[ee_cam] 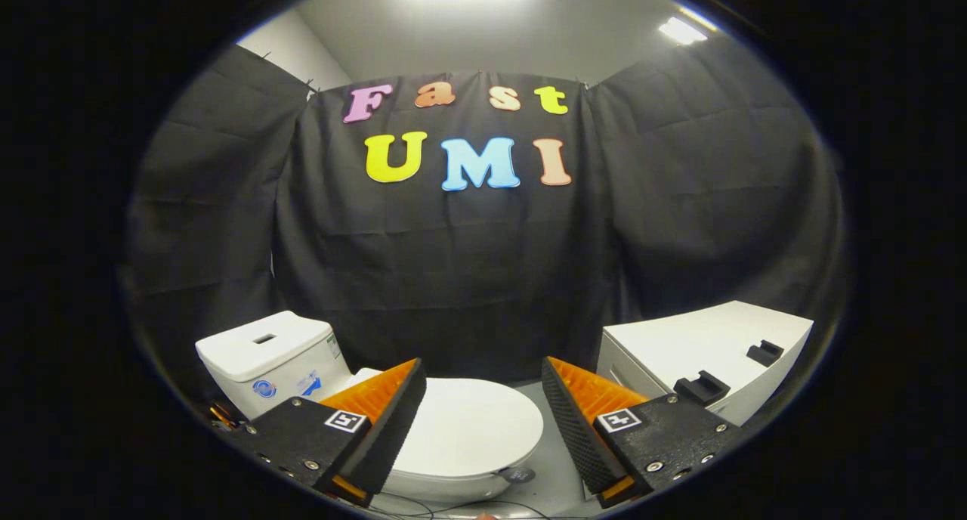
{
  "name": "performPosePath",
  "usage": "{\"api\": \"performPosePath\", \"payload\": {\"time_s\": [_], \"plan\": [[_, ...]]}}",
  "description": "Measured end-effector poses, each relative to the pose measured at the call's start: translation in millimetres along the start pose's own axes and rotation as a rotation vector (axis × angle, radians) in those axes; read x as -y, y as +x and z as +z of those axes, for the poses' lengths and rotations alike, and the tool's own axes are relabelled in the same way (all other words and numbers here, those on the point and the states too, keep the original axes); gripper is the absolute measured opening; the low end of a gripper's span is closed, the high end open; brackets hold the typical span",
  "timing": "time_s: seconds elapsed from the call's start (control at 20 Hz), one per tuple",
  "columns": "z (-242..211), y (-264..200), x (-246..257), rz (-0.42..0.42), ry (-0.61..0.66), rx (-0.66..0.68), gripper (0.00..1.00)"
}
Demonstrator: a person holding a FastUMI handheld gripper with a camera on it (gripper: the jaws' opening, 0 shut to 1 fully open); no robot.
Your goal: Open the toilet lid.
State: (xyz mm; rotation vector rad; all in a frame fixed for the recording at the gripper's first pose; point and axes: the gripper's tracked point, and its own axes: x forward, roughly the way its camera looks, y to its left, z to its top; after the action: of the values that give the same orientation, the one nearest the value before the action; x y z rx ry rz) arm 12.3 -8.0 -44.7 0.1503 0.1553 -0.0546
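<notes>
The gripper (pixel 483 418) hangs above the closed toilet lid (pixel 468 429), fingers (pixel 389 422) spread apart and holding nothing; the tank (pixel 272 357) sits far left.

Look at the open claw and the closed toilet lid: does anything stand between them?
Nothing visible does. The claw is open, its fingers apart above the closed toilet lid, with only air between. The tank sits behind the lid, and the white cabinet stands off to the side.
</notes>
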Motion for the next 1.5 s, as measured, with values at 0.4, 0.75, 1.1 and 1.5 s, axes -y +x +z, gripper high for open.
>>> {"api": "performPosePath", "payload": {"time_s": [0.4,0.75,1.1,1.5], "plan": [[-31.3,9.0,-28.3,0.053,0.063,-0.110,0.95],[-54.9,16.2,-31.9,0.055,0.146,-0.194,0.95],[-96.6,19.8,-1.0,-0.030,0.358,-0.271,0.97],[-144.7,21.6,12.5,-0.067,0.541,-0.337,0.97]]}}
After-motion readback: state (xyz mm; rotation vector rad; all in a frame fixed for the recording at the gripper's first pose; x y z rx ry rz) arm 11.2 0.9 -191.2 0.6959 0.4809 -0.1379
